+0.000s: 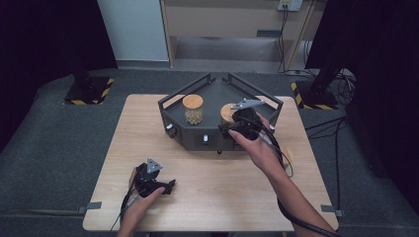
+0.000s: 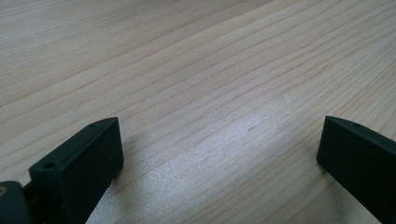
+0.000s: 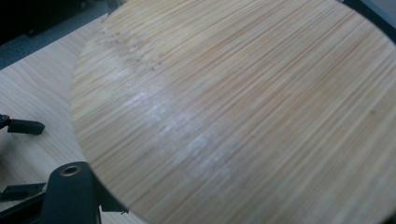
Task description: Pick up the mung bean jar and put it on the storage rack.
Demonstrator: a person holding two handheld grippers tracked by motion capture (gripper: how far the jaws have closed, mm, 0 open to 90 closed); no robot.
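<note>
A dark angular tray (image 1: 213, 92) stands at the back middle of the wooden table (image 1: 212, 177). Inside it, on the left, a glass jar (image 1: 192, 110) of pale round pieces wears a bamboo lid. My right gripper (image 1: 233, 123) is over the tray's right side, shut on a second round bamboo lid (image 1: 226, 112). That bamboo lid (image 3: 243, 112) sits very close in the right gripper view, one black jaw against its lower left rim. What lies under it is hidden. My left gripper (image 1: 169, 186) rests on the table near the front left, open (image 2: 219, 149), with bare wood between its jaws.
The tray's front wall (image 1: 197, 136) carries small lit buttons. Cables (image 1: 341, 89) run over the floor at the right. Two black stands with yellow-striped feet (image 1: 89, 91) flank the table's far side. A cable trails from my right forearm down to the front edge.
</note>
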